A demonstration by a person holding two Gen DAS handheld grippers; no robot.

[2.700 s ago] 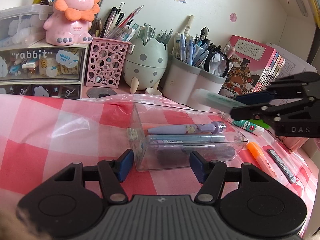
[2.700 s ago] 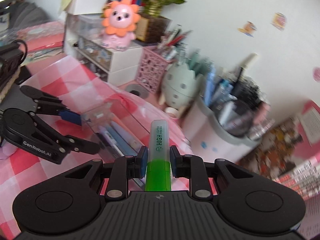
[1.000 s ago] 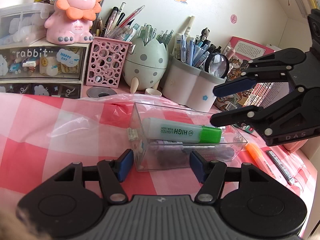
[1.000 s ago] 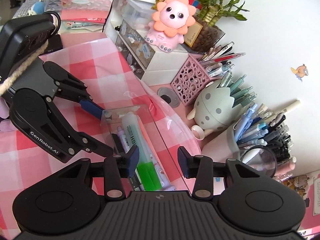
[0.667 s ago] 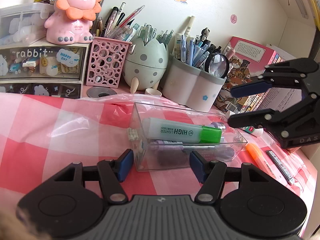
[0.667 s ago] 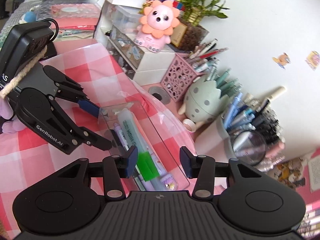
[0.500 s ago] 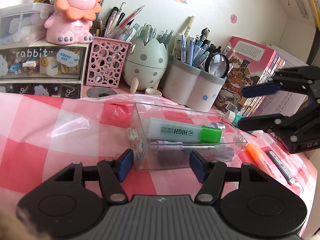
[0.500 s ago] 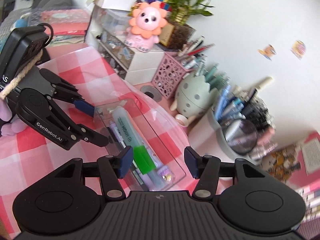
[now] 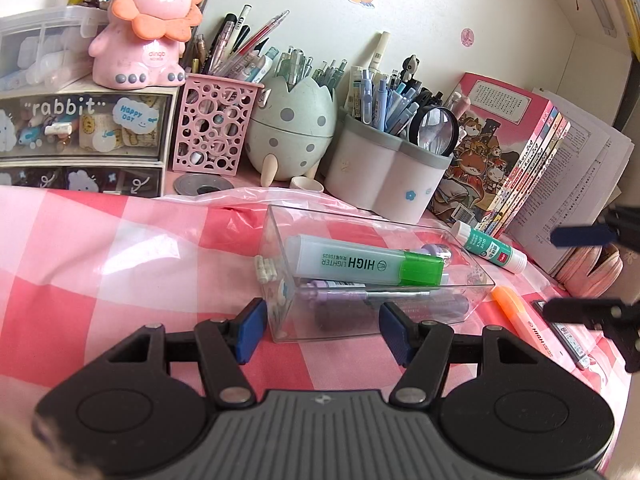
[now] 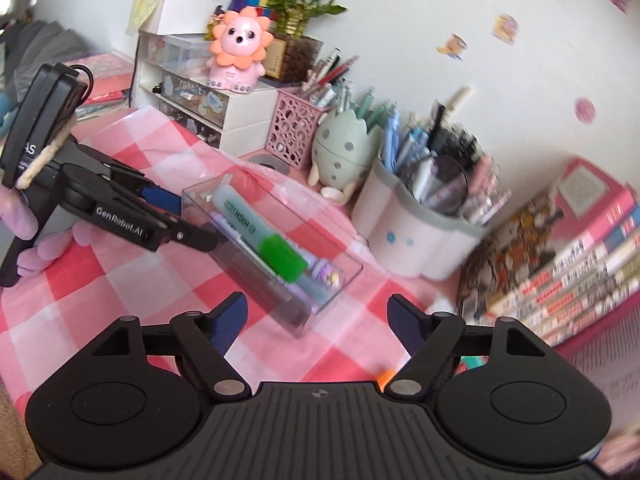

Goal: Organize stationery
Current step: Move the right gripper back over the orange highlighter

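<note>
- Two grippers, both spread with nothing between the fingers: left gripper (image 9: 322,330) just before the near end of the clear box (image 9: 280,248); right gripper (image 10: 318,322) hanging apart from it.
- Green highlighter (image 9: 360,266) lying across the top of the purple pens (image 9: 340,290) inside the box.
- Orange highlighter (image 9: 520,320) and glue stick (image 9: 490,246) on the pink checked cloth (image 9: 80,248), right of the box.
</note>
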